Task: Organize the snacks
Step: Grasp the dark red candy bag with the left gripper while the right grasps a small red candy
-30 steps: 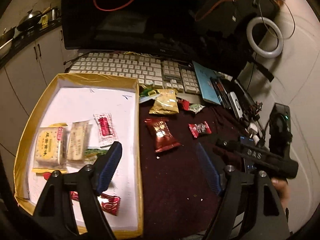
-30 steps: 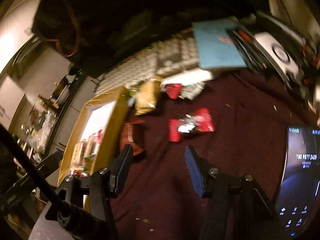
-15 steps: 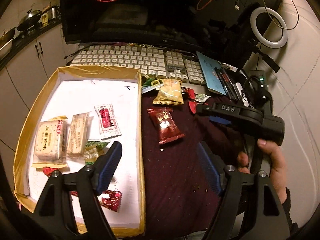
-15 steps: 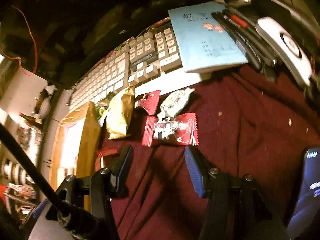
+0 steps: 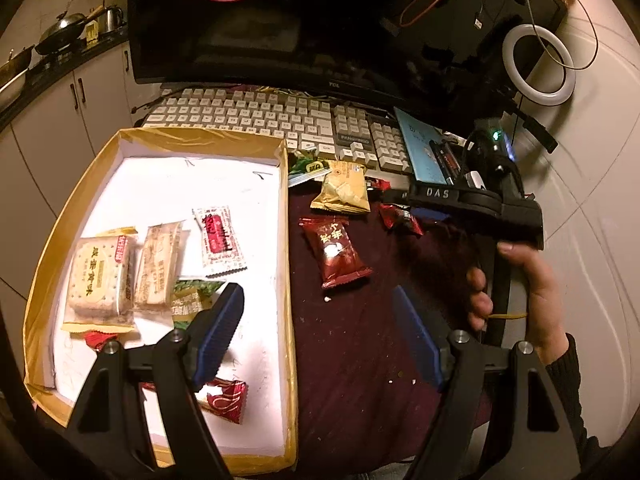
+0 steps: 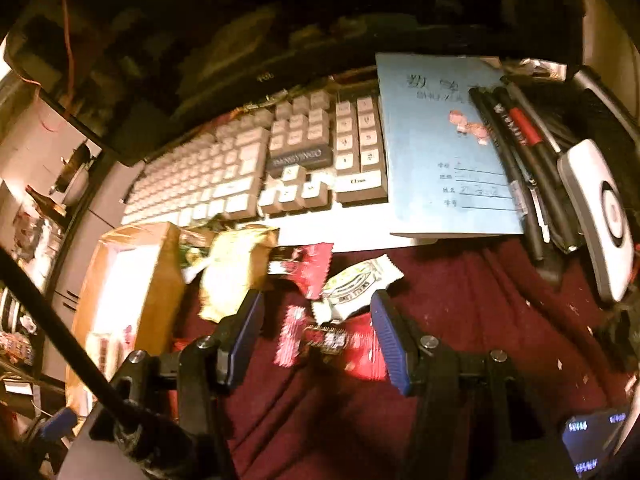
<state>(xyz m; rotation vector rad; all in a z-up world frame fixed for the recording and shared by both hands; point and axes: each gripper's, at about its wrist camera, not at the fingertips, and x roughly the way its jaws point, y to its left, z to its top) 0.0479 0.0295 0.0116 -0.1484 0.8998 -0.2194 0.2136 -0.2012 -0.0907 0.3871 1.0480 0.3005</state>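
The right tongs [image 6: 316,336], jaws just widened, straddle a light, crinkly red snack packet [image 6: 332,344], best pinched mid-body; the left tongs [image 5: 316,336] hang released.

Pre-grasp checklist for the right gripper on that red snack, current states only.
1. Right gripper open: ok, jaws have just been opening.
2. Red snack packet between the jaws: ok, pads not pressing on it.
3. White-green candy clear of the grasp: not ok, it touches the packet's far edge.
4. Left gripper open and holding nothing: ok.
5. Free space in the gold box: ok.
6. Packet lying flat on the maroon cloth: cannot tell, blurred.
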